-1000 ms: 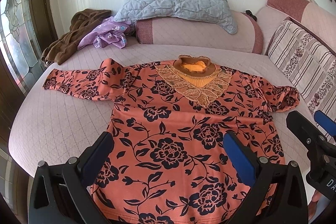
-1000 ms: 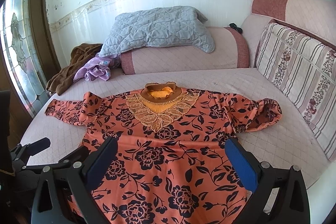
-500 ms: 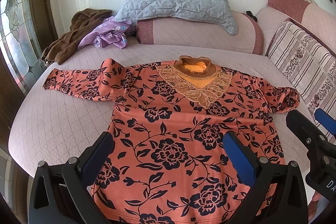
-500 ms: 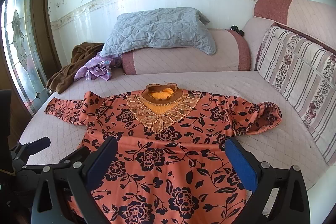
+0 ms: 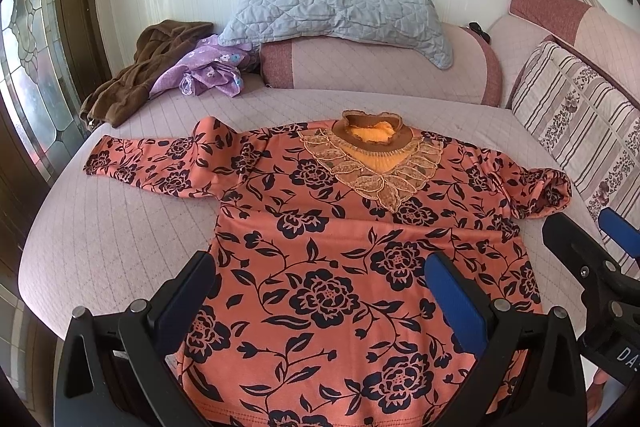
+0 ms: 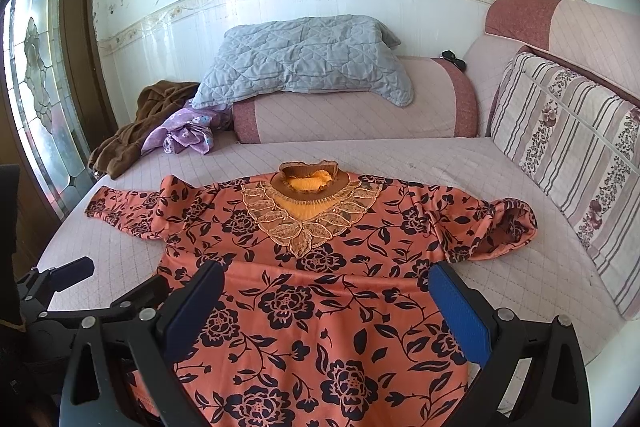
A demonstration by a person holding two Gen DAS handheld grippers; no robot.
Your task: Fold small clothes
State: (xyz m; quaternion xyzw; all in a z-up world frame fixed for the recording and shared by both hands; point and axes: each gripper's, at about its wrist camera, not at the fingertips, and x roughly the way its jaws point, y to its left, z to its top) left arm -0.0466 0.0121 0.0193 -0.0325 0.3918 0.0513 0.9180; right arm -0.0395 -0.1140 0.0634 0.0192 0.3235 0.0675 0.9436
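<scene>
The orange floral top [image 5: 340, 247] is laid flat, front up, on the quilted sofa seat [image 5: 100, 247], lace collar [image 5: 374, 163] toward the backrest. Left of the top, the left sleeve [image 5: 152, 163] is stretched out toward the seat's window edge. The left tongs [image 5: 320, 291] are held wide over the hem, nothing gripped. Right of these, the right tongs [image 6: 326, 297] are likewise spread wide and hold nothing. The right sleeve [image 6: 496, 231] is bunched near the striped cushion [image 6: 572, 179]. The fabric is judged light, soft and limp; a cuff or shoulder seam is suggested for gripping. Bare seat is available on both sides of the top.
</scene>
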